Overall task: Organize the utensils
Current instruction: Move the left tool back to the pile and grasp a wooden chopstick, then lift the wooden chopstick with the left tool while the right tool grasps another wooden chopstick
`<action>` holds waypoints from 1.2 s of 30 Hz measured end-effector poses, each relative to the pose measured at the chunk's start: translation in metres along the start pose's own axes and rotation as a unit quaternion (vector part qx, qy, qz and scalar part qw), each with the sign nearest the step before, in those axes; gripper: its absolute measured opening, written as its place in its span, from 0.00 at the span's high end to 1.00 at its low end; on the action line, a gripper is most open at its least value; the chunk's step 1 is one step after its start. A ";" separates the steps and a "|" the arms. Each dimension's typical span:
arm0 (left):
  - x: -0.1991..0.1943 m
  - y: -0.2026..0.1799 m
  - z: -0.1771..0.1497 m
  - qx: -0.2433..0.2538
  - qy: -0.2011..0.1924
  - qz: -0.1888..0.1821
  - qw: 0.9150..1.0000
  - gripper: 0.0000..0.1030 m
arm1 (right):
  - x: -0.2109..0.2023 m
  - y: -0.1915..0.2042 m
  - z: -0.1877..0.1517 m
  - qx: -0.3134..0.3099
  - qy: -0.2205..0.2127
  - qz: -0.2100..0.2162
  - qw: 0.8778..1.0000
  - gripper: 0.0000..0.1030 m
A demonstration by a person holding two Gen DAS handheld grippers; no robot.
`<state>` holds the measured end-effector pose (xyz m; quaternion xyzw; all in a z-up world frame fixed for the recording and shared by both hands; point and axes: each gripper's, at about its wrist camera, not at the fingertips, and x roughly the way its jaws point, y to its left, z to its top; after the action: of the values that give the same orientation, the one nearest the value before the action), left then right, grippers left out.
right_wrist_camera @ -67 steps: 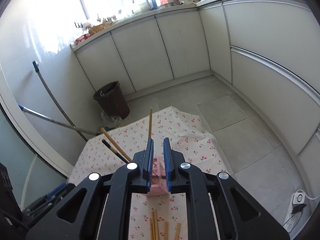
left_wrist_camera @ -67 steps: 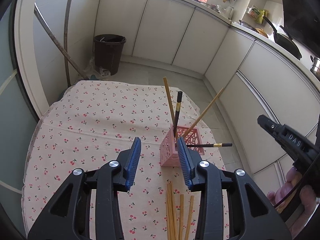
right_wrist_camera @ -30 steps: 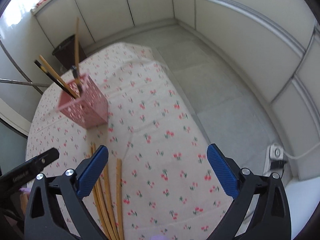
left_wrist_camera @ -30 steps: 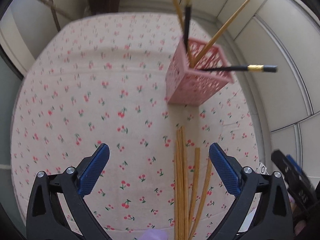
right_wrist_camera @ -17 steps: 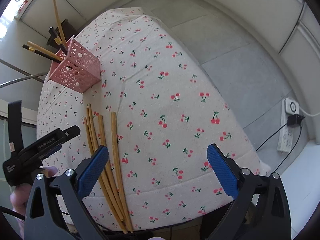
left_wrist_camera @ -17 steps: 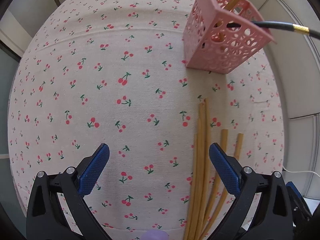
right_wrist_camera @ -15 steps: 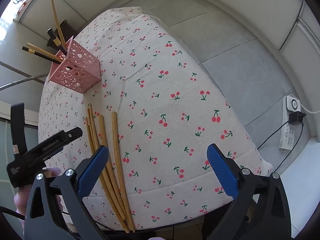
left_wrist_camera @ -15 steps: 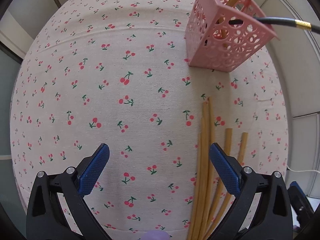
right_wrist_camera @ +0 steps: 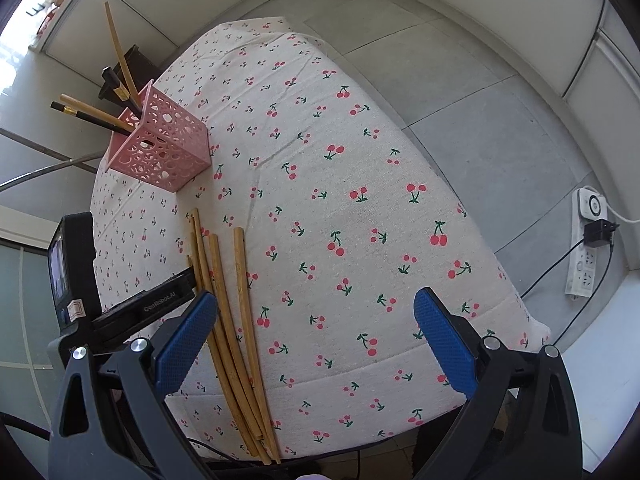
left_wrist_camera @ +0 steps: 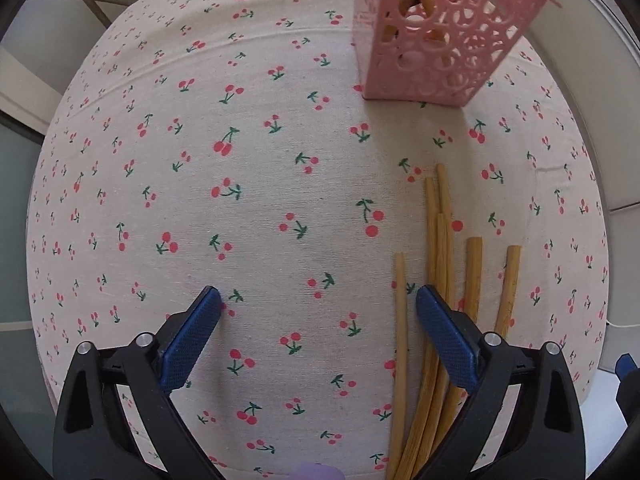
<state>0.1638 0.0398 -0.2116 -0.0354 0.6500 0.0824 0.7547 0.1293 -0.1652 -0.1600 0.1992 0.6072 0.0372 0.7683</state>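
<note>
Cherry-print tablecloth (right_wrist_camera: 360,168) — grey tiled floor (right_wrist_camera: 460,92)

Small table under a cherry-print cloth (left_wrist_camera: 248,152), seen from above. On the cloth: pink holder (left_wrist_camera: 436,52) upright near the far edge, chopsticks inside it. Nearer, bare bamboo chopsticks (left_wrist_camera: 440,264) lying loose, roughly parallel, ends toward the holder but apart from it.
</note>
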 end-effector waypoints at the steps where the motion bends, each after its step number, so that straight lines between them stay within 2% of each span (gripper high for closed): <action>1: -0.001 -0.003 -0.001 0.003 -0.002 -0.007 1.000 0.21 | 0.000 0.000 0.000 0.000 0.000 0.000 1.000 0.07; 2: -0.003 -0.007 -0.001 0.007 -0.003 -0.015 1.000 0.30 | 0.000 0.000 0.001 0.001 0.000 -0.001 1.000 0.07; 6: -0.010 -0.017 -0.002 0.022 -0.005 -0.023 0.999 0.49 | 0.003 0.000 0.001 0.000 0.001 -0.004 1.000 0.07; 11: -0.019 -0.030 -0.013 0.042 -0.009 -0.032 0.999 0.84 | 0.008 -0.002 0.002 0.007 0.009 -0.004 1.000 0.07; 13: -0.023 -0.037 -0.016 0.053 -0.012 -0.032 0.998 0.93 | 0.011 -0.003 0.003 0.007 0.010 -0.006 1.000 0.07; 17: -0.026 -0.030 -0.022 0.061 -0.018 -0.038 0.997 0.96 | 0.017 -0.002 0.003 0.013 0.012 -0.009 1.000 0.07; 19: -0.026 -0.023 -0.023 0.061 -0.025 -0.027 0.997 0.96 | 0.020 0.002 0.004 0.012 0.014 -0.008 1.000 0.07; 26: -0.050 0.004 -0.022 0.034 -0.050 -0.030 0.998 0.96 | 0.047 0.032 0.010 -0.007 0.022 -0.014 1.000 0.07; 31: -0.066 0.016 -0.020 0.025 -0.067 -0.034 0.997 0.96 | 0.069 0.043 0.015 0.003 0.018 -0.035 0.999 0.07; 34: -0.073 0.028 -0.019 0.025 -0.074 -0.031 0.996 0.96 | 0.079 0.050 0.014 0.001 0.019 -0.043 0.999 0.12; 36: -0.075 0.038 -0.016 0.024 -0.077 -0.033 0.996 0.96 | 0.080 0.061 0.013 -0.020 0.000 -0.072 0.997 0.25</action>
<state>0.1307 0.0684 -0.1379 -0.0322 0.5905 0.0443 0.8052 0.1738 -0.0886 -0.2100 0.1392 0.6192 -0.0058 0.7728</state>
